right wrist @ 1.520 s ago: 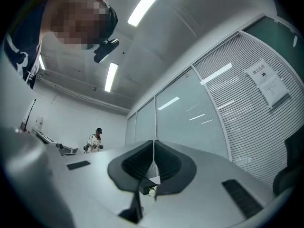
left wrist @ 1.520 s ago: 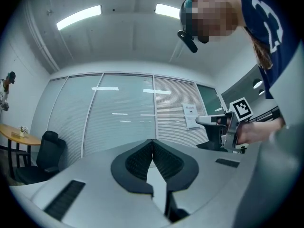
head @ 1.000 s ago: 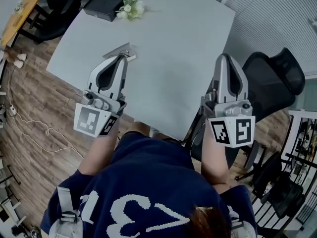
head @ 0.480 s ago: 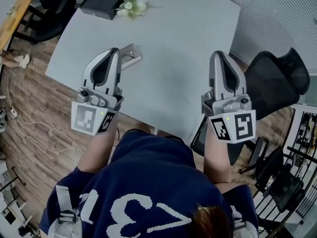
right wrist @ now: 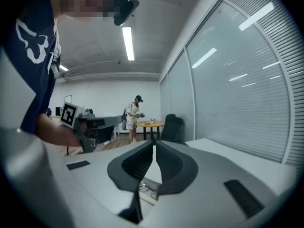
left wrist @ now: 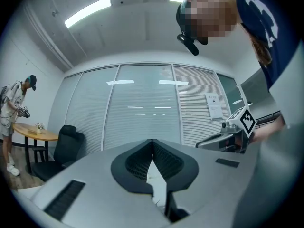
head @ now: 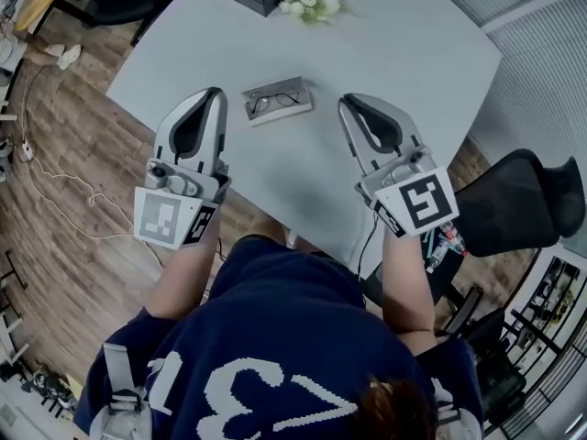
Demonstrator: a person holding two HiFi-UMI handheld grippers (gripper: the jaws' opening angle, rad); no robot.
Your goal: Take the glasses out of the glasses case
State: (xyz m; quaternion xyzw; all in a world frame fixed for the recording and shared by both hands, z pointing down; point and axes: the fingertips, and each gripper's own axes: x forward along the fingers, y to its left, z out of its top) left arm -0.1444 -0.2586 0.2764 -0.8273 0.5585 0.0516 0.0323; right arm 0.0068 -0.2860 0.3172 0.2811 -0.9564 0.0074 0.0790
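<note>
Left gripper, jaws pressed together and empty, has eased in over the desk's near edge and sits just left of the open glasses case. The glasses lie inside, untouched. Right gripper, also pressed shut on nothing, has swung in from the desk's right edge. The two now flank the case, so the reach looks done. A jaw probably has to spread before any lift.

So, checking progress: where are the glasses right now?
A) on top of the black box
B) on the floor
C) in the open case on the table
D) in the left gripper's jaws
C: the glasses lie in the case on the table, between the shut, empty left gripper and right gripper.
</note>
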